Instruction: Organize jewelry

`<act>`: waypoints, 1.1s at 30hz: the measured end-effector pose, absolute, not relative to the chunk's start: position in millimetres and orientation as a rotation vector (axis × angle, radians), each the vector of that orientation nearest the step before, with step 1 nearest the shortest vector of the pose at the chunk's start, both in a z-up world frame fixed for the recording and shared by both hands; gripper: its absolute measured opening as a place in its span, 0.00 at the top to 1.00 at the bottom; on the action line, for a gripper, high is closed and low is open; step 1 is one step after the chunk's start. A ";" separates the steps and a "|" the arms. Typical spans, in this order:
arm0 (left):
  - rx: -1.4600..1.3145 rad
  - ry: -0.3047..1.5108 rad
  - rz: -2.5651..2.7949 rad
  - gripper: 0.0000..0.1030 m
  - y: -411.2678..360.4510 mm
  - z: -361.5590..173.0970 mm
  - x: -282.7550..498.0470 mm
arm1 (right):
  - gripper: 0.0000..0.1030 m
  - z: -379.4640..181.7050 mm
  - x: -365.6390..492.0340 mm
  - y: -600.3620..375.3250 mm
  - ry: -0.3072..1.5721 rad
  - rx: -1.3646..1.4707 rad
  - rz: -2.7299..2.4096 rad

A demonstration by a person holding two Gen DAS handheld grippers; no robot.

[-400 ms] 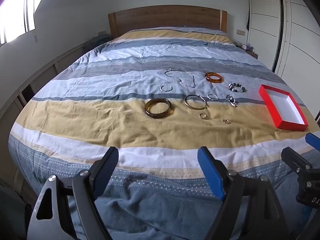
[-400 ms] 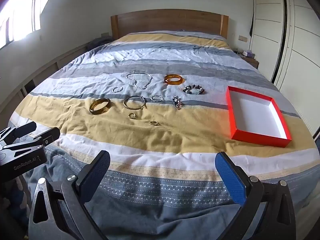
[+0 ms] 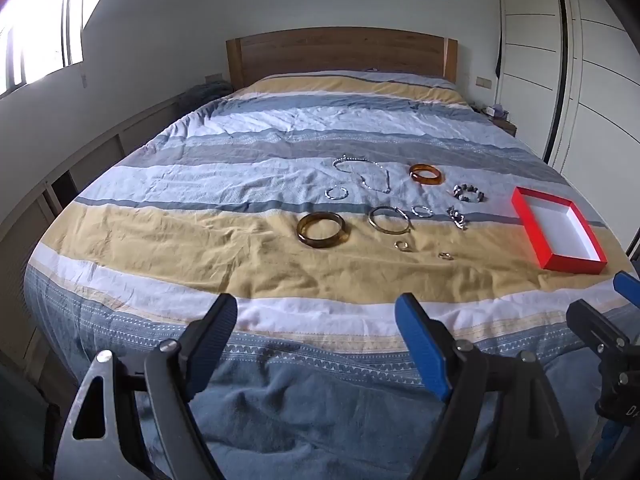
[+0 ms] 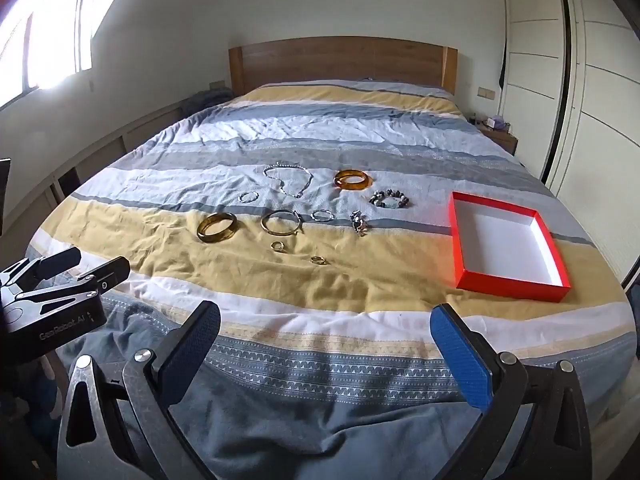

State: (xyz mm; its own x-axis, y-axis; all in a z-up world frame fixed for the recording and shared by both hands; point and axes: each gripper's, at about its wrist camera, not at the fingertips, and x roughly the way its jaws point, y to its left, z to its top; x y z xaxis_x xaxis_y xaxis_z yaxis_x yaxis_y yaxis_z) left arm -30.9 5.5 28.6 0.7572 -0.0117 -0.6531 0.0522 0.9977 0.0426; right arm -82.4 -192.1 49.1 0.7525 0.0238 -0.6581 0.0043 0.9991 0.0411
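Jewelry lies spread on a striped bedspread [image 3: 200,240]. A brown bangle [image 3: 321,229], a thin gold hoop [image 3: 390,220], an amber bangle [image 3: 426,174], a silver chain [image 3: 366,174], a bead bracelet [image 3: 469,193] and two small rings [image 3: 401,245] rest mid-bed. A red box [image 3: 558,232] with a white inside stands empty to their right. My left gripper [image 3: 316,320] is open over the foot of the bed, well short of the jewelry. My right gripper [image 4: 326,324] is open too, nothing between its fingers, with the red box [image 4: 508,246] ahead on the right.
A wooden headboard [image 3: 340,54] closes the far end. White wardrobe doors [image 3: 592,80] line the right side, with a small nightstand [image 3: 500,118] beside the bed. A window [image 3: 36,40] and low shelving run along the left wall.
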 end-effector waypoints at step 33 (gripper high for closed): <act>0.057 0.692 -0.031 0.22 6.2 37.3 -52.8 | 0.00 43.9 -89.7 -199.1 0.636 0.119 0.024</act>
State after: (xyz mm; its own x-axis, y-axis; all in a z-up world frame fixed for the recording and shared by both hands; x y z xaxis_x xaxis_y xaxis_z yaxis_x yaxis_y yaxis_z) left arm -52.8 6.2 37.3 0.7696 -0.0094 -0.6385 0.0471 0.9980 0.0421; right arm -89.7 -199.1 43.9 0.8046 0.0585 -0.5910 0.0145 0.9929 0.1181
